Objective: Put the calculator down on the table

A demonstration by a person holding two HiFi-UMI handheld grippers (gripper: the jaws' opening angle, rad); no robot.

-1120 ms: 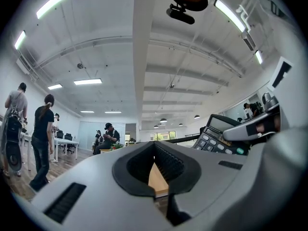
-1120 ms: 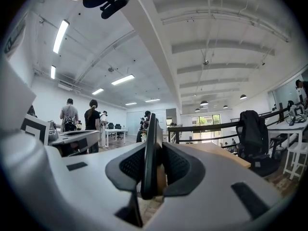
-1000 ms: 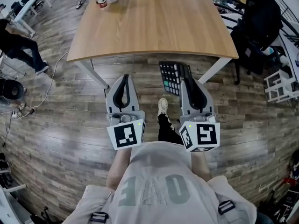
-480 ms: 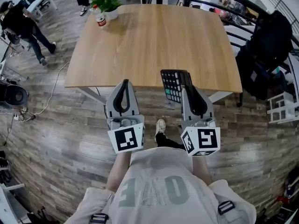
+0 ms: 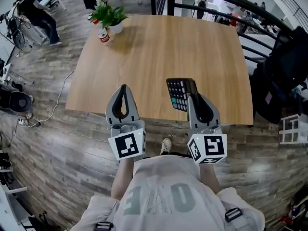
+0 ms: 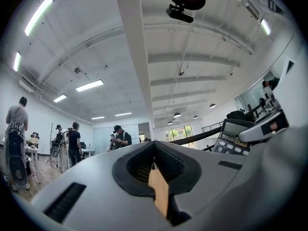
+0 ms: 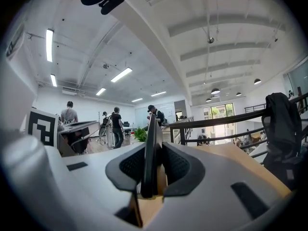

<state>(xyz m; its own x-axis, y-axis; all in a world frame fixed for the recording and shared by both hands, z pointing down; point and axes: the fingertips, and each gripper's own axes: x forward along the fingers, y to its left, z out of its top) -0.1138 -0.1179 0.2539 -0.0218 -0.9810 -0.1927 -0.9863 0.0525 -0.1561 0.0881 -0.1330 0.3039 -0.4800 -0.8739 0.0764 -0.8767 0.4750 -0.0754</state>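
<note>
In the head view the black calculator (image 5: 179, 93) with rows of pale keys hangs over the near edge of the wooden table (image 5: 144, 52). My right gripper (image 5: 193, 97) is shut on its near end. The right gripper view shows the calculator (image 7: 150, 143) edge-on, clamped between the dark pads of that gripper (image 7: 153, 150). My left gripper (image 5: 123, 88) hovers beside it over the table's near edge, its tips together and nothing in them. Its jaws (image 6: 155, 148) are shut in the left gripper view, where the calculator (image 6: 232, 136) appears at the right.
A potted plant (image 5: 109, 17) and a small bottle (image 5: 101, 35) stand at the table's far left corner. A black railing (image 5: 216, 6) runs behind the table, and dark bags or a chair (image 5: 286, 66) stand to its right. People (image 5: 36, 11) stand at the far left.
Both grippers moved forward from above the floor to above the table's near edge. The calculator stays held in the right gripper, and the table fills more of the view.
</note>
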